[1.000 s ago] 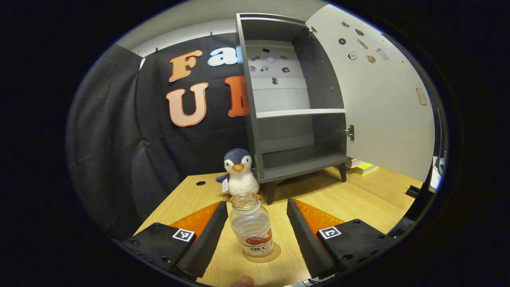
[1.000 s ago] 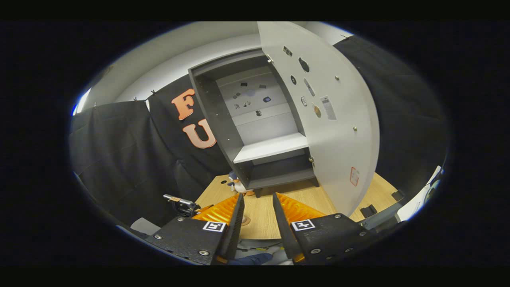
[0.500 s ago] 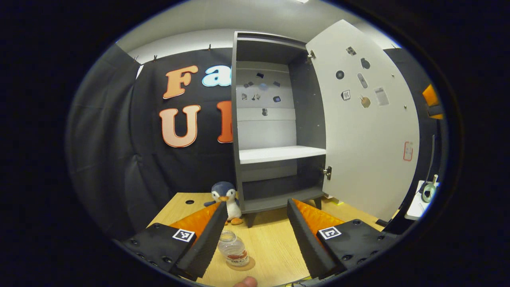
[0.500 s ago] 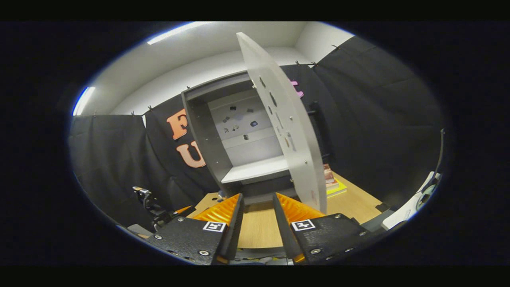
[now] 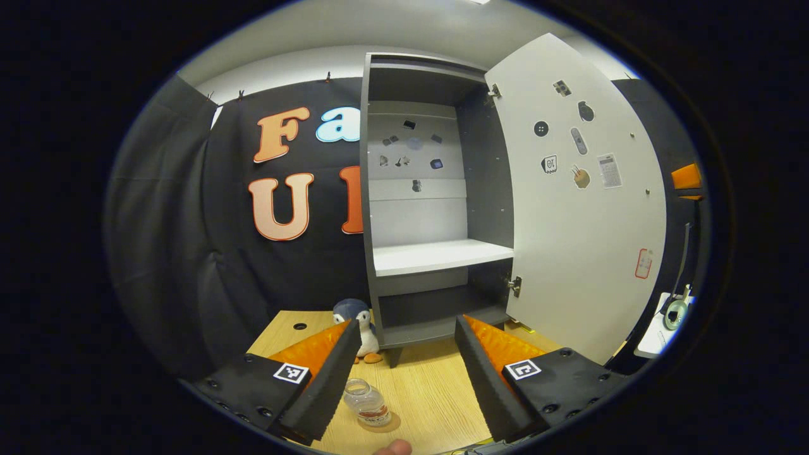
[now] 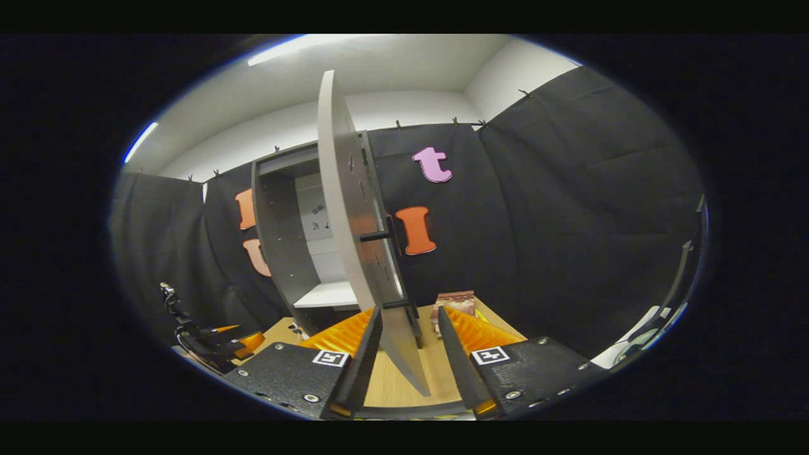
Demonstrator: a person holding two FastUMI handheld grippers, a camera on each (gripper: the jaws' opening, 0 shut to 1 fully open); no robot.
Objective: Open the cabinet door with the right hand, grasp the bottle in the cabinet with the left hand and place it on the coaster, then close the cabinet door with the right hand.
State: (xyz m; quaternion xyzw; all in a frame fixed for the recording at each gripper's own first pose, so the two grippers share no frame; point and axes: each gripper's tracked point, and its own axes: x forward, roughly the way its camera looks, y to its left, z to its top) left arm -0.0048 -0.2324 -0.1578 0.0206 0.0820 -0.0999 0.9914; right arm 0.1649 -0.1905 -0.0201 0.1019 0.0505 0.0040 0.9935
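Bottle first: the small clear plastic bottle with a red label (image 5: pixel 366 400) stands upright on the round brown coaster (image 5: pixel 379 422) at the near edge of the light wooden surface (image 5: pixel 430 385), just beside the left gripper's (image 5: pixel 401 373) left finger and touching neither finger. That gripper's fingers are spread wide and hold nothing. Beyond it the tall dark grey cabinet (image 5: pixel 379 189) stands open, its white shelf (image 5: pixel 439 255) bare, with the pale grey cabinet door (image 5: pixel 581 253) swung out to the right. A blue and white plush penguin (image 5: pixel 357 322) sits near the cabinet's left foot. In the right gripper view, the door (image 6: pixel 344 221) shows edge-on, its lower edge between the right gripper's (image 6: pixel 407 354) narrowly parted fingers; whether they touch it I cannot tell.
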